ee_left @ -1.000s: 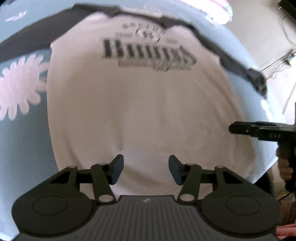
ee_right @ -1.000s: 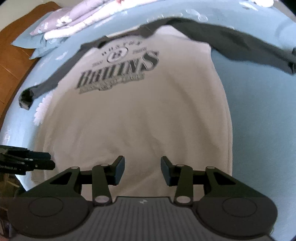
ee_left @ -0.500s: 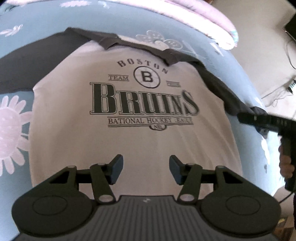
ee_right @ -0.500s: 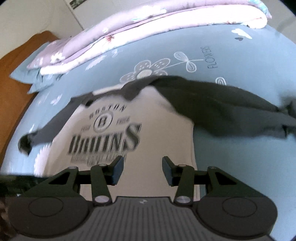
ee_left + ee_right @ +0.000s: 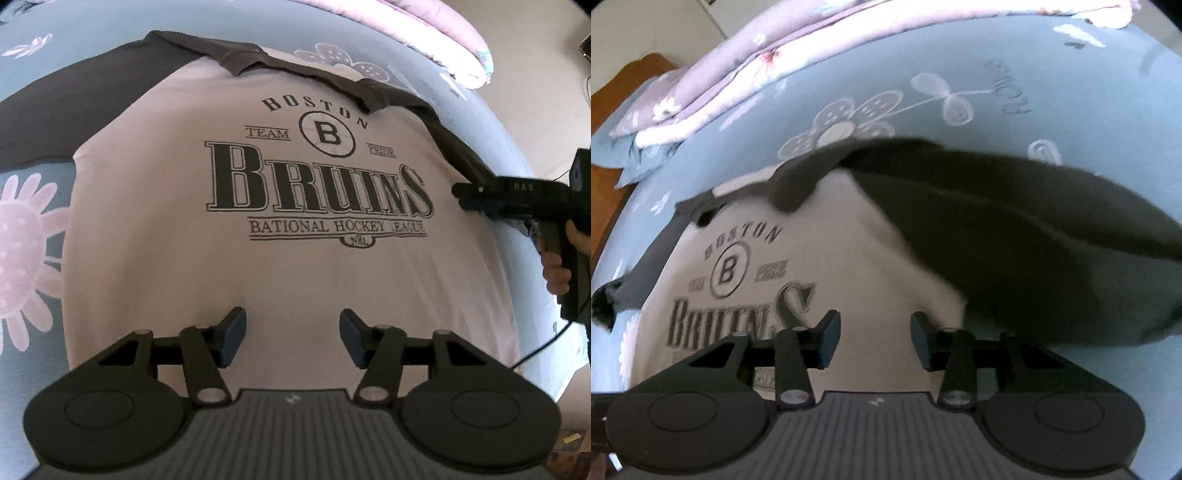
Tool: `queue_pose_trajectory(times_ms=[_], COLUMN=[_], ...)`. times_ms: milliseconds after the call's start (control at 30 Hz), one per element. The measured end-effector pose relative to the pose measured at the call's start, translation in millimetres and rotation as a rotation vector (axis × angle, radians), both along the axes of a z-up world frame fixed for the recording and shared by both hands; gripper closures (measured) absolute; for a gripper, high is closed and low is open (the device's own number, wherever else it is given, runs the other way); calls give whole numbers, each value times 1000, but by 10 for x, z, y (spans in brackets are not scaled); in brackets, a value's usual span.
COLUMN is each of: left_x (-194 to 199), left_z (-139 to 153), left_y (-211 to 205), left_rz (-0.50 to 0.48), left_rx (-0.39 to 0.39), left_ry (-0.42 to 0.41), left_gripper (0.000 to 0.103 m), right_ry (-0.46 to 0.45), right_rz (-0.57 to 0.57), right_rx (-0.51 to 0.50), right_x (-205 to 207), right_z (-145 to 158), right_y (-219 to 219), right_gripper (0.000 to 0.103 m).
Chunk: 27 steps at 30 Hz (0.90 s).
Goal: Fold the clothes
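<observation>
Both sets of jaws stand spread with nothing between them: my left gripper (image 5: 291, 339) hangs over the lower half of the shirt (image 5: 280, 266), and my right gripper (image 5: 875, 339), whose jaws have just been closing a little, hangs over the shirt's edge near the dark sleeve (image 5: 1034, 229). Spread flat, print up, the white shirt lies on the blue flowered bedsheet (image 5: 1052, 74). At the far edge I see folded pink bedding (image 5: 746, 62).
</observation>
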State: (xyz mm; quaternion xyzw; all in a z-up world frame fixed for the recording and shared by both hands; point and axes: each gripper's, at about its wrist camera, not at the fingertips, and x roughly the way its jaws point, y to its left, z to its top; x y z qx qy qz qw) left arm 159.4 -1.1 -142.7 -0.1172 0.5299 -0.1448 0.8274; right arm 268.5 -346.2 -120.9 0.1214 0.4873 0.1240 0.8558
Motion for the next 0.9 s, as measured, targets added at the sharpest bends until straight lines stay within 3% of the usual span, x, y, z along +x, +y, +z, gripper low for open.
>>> queue_pose_trajectory(times_ms=[200,333,500,733,833,900], left_x=[-104,-214,-325,-484,-530,-554], left_z=[101,181,142,-55,-51,6], left_y=[75,169,300,494,596,632], left_rz=[14,23,63,137,154,180], left_rx=[18,17,13,42,9,28], left_ry=[-12,-32,-10,55,53,58], left_gripper=[47,43,43,42,41,43], right_ry=[-5,-48,-17,69,77,81], right_rz=[6,44,64,-17,-62,-103], right_rx=[-1,55,61,76,64,59], right_x=[-100,-436,-816,-1228,-1304,-1329], right_z=[92,276,270,36,-9,35], right_y=[65,140,188,68,-19,-60], right_gripper=[57,50,50,49,49,49])
